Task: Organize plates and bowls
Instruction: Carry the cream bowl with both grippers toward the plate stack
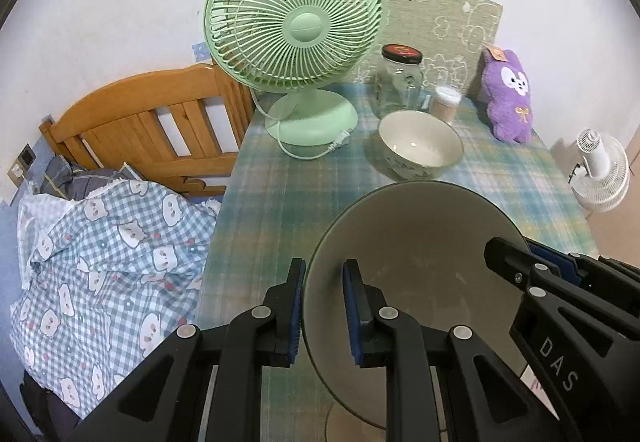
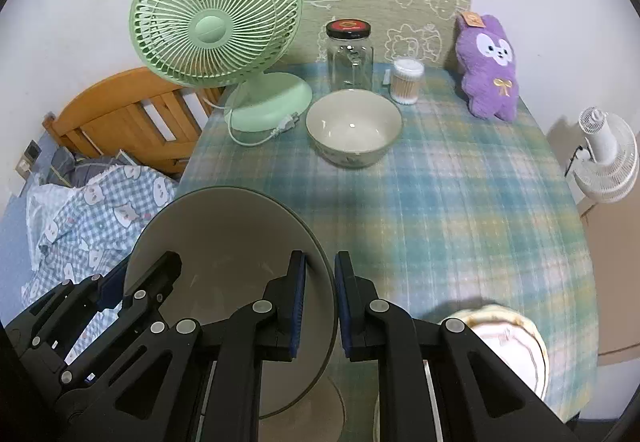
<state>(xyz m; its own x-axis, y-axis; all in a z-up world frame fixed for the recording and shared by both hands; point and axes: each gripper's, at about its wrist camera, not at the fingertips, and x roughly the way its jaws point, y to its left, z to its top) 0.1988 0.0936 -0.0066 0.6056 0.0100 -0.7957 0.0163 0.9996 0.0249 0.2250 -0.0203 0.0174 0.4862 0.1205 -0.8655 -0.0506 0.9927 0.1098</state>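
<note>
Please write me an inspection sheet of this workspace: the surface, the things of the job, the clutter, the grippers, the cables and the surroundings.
Surface: table with blue-green plaid cloth.
Job's things: large grey round plate, lifted off the table, gripped on opposite rims; white ceramic bowl standing empty mid-table; cream plate with scalloped rim at the near right edge.
Clutter: green desk fan, clear glass jar with black lid, tub of cotton swabs, purple plush toy, all along the far side.
Grippers: left gripper shut on the plate's left rim; right gripper shut on its right rim.
Cables: fan's white cord and plug loose, beside the bowl.
Surroundings: wooden bed headboard, checked bedding, white fan.
</note>
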